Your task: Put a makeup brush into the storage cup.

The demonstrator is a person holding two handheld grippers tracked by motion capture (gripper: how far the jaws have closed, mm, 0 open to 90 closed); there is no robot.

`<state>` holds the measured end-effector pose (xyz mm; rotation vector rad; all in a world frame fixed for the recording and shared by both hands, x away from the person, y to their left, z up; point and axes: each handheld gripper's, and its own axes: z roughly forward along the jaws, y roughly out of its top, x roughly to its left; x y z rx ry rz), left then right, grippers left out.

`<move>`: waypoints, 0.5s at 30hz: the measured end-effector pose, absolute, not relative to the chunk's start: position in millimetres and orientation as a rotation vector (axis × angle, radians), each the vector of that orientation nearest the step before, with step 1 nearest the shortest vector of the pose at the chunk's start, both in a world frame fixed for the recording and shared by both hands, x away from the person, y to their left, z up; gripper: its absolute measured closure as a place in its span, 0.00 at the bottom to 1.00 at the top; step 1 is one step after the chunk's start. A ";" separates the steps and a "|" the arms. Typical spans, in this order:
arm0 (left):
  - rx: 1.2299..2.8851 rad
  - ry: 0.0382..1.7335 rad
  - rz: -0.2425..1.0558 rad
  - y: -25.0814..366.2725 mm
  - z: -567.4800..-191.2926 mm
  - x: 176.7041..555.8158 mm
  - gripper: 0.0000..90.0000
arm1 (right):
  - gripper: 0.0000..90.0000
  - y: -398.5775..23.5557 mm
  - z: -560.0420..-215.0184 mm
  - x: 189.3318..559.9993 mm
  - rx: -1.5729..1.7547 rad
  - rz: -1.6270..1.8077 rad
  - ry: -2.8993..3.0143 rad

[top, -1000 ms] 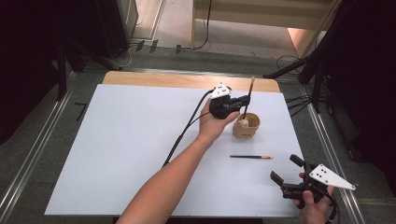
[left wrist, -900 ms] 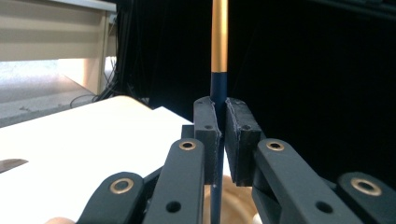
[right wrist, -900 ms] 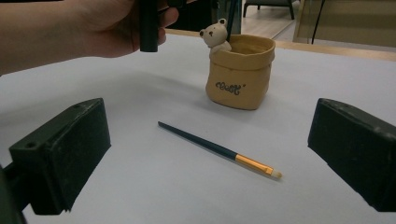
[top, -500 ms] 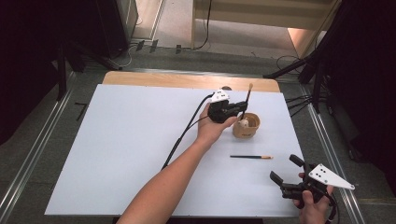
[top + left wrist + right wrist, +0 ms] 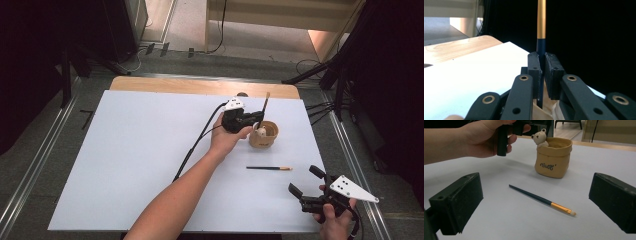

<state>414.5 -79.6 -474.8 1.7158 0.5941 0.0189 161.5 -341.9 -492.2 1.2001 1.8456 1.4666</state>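
left tool (image 5: pixel 257 118) clenched on upright brush (image 5: pixel 541 37) over bear pot (image 5: pixel 264 135) | right tool (image 5: pixel 309 181) released, jaws wide | second brush (image 5: pixel 541 200) flat on tabletop (image 5: pixel 130 150)

— Looks like a lab or recording studio rather than a home?

— Yes. Black curtains (image 5: pixel 30 75) hung on the left and right, metal floor rails (image 5: pixel 35 165) running along both sides of the table (image 5: pixel 125 165), and cables (image 5: pixel 320 107) trailing over grey carpet at the far right.

— Anything on the table itself pointing that way?

— Covered with a plain white sheet, wooden edge bare at the far side. Black stand legs (image 5: pixel 320 75) planted far right.
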 end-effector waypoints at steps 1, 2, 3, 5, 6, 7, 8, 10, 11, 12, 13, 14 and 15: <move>1.715 0.593 0.018 -79.4 -474.8 414.7 0.94 | 0.00 -341.9 -492.3 161.5 1.200 1.468 1.845; 1.712 0.593 0.014 -79.2 -474.7 414.7 0.93 | 0.00 -341.9 -492.3 161.5 1.200 1.466 1.845; 1.710 0.588 0.011 -78.7 -474.6 414.7 0.91 | 0.00 -342.0 -492.4 161.6 1.199 1.466 1.845; 1.698 0.577 0.005 -77.7 -473.3 414.5 0.79 | 0.00 -342.1 -492.4 161.6 1.200 1.467 1.845; 1.705 0.579 0.012 -77.2 -471.3 413.7 0.70 | 0.00 -342.2 -492.5 161.7 1.200 1.468 1.844; 1.705 0.579 0.012 -77.2 -471.3 413.7 0.59 | 0.00 -342.2 -492.5 161.7 1.200 1.468 1.844; 1.718 0.558 0.026 -74.4 -466.3 412.0 0.52 | 0.00 -342.2 -492.5 161.8 1.199 1.466 1.844; 1.735 0.556 0.003 -69.2 -460.6 411.7 0.34 | 0.00 -342.3 -492.5 161.8 1.199 1.469 1.844; 1.735 0.556 0.003 -69.2 -460.6 411.7 0.25 | 0.00 -342.5 -492.5 161.9 1.199 1.468 1.844; 1.739 0.559 -0.023 -66.1 -458.5 412.2 0.15 | 0.00 -342.5 -492.5 161.9 1.201 1.469 1.844; 1.742 0.551 -0.037 -62.8 -457.3 412.9 0.15 | 0.00 -342.5 -492.5 161.9 1.201 1.469 1.844; 1.750 0.518 -0.057 -55.8 -455.3 413.1 0.02 | 0.00 -342.6 -492.7 161.9 1.201 1.469 1.844; 1.750 0.518 -0.057 -55.8 -455.3 413.1 0.00 | 0.00 -342.6 -492.7 161.9 1.201 1.469 1.844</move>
